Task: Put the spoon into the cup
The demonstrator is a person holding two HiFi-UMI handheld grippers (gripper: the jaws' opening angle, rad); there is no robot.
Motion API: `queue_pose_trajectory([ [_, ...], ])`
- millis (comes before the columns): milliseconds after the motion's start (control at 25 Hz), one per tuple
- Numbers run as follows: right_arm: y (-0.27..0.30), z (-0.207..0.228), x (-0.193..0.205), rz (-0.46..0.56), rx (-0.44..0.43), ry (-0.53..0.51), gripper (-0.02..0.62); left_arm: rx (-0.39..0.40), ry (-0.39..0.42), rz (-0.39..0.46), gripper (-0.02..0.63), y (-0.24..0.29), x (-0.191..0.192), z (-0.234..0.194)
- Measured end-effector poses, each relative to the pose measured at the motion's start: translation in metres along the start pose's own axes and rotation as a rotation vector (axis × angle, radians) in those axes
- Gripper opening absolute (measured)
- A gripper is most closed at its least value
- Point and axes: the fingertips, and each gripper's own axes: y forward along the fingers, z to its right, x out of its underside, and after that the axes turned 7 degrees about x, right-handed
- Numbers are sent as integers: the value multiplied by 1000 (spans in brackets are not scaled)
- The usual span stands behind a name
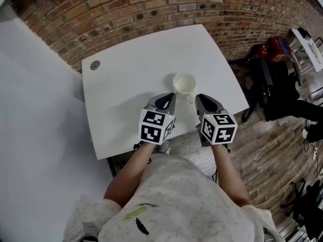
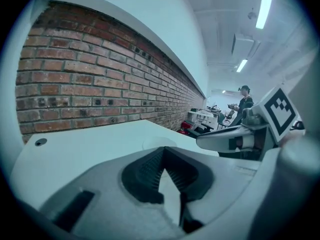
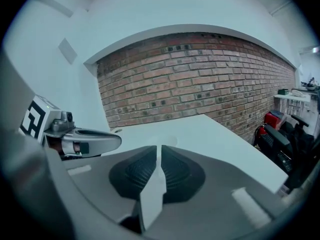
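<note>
A white cup (image 1: 184, 83) stands on the white table (image 1: 131, 79), right of centre. No spoon shows in any view. My left gripper (image 1: 171, 96) hovers just in front and left of the cup, jaws shut with nothing between them. My right gripper (image 1: 198, 97) is just in front and right of the cup, also shut and empty. In the left gripper view the pads (image 2: 150, 171) meet at the tips, and the cup's rim (image 2: 160, 143) shows faintly ahead. The right gripper view shows only a thin slit between its pads (image 3: 137, 174).
A round cable hole (image 1: 95, 65) sits at the table's far left corner. A brick wall (image 1: 151, 9) runs behind the table. Red and black bags (image 1: 270, 49) lie on the wooden floor to the right. A person (image 2: 244, 101) stands far off.
</note>
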Motion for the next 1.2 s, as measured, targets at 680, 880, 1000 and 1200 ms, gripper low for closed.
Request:
queue_pose_trajectory([
  [680, -65, -4, 3, 58, -39, -46, 11, -32, -1, 23, -5, -29, 14, 46],
  [880, -73, -7, 6, 62, -43, -55, 11, -38, -1, 29, -5, -35, 18, 53],
  [1000, -75, -8, 6, 63, -46, -57, 11, -36, -1, 31, -5, -35, 17, 54],
  [1200, -78, -10, 8, 63, -45, -57, 11, -32, -2, 33, -5, -37, 18, 57],
])
